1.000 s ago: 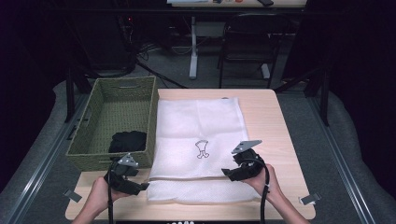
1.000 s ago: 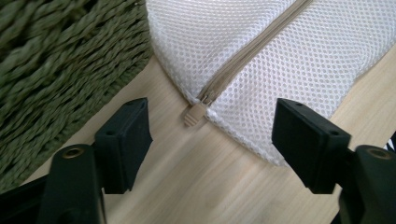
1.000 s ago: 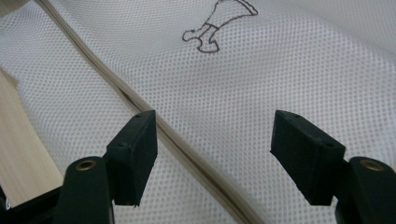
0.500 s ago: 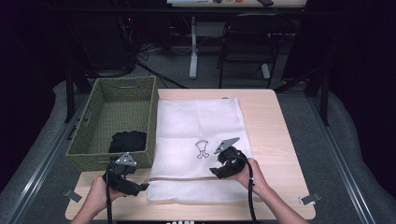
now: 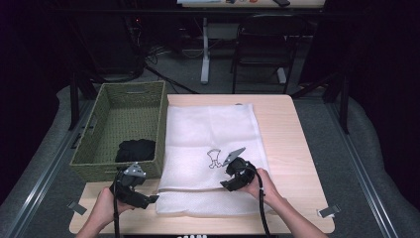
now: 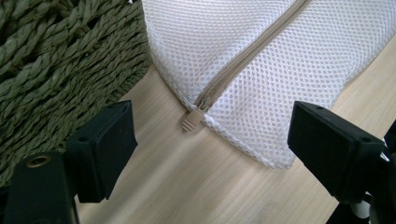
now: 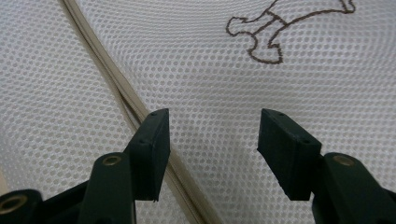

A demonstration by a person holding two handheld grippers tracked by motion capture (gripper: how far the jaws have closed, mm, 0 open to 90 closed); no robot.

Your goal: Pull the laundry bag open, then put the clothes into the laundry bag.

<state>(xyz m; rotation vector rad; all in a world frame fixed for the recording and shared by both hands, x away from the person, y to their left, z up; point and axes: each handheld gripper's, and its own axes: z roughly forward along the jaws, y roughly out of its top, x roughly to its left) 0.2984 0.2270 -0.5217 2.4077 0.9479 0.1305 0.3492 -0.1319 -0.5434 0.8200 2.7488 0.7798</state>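
Mesh laundry bag (image 5: 213, 148): white, lying flat on the counter (image 5: 292, 134) – from near the far edge to near the near edge, just right of the basket; a small brown outline drawing sits mid-bag.
Zipper (image 6: 252, 51): beige, running along the bag's near part; it is closed up to the bag's near-left corner.
Zipper pull (image 6: 190, 122): a small ribbed beige tab, lying on bare wood just off that corner.
Left gripper (image 5: 148, 198): at the counter's near-left corner, beside the bag's corner; jaws wide apart and gripping nothing – the pull lies on the wood ahead, between the two pads (image 6: 109, 149), touching neither. The jaws have just been opening.
Right gripper (image 7: 212, 140): over the bag's near half, close to the drawing; jaws partly open with only mesh and the zipper line below, nothing pinched. They have just been closing.
Basket (image 5: 94, 134): green woven, at the counter's left edge.
Dark cloth (image 5: 136, 149): bunched in the basket's near end.
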